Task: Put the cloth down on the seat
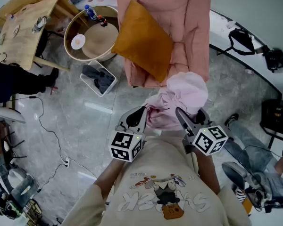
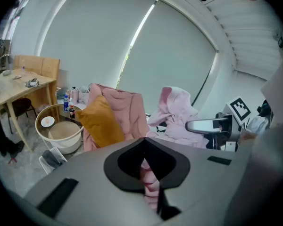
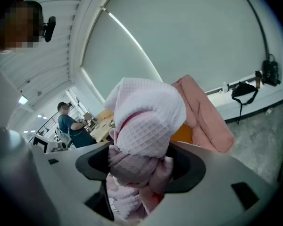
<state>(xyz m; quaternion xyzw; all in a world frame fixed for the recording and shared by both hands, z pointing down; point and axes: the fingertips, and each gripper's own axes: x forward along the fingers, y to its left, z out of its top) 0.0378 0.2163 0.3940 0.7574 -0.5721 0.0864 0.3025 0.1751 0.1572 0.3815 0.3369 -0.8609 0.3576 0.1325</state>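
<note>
Two grips on the cloth at frame centre: left gripper pinches a thin fold, right gripper clamps a thick wad, just below the seat.

You are working in soft, even daylight that is coming through the pale roller blind, so the grey stone floor is carrying only faint shadows and one weak reflected streak. Both gripper views are bending strongly toward their edges and fading into black corners. The pink cloth, sitting close to the lens in the right gripper view, is going slightly soft, while the head view is rendering crisp detail throughout.
</note>
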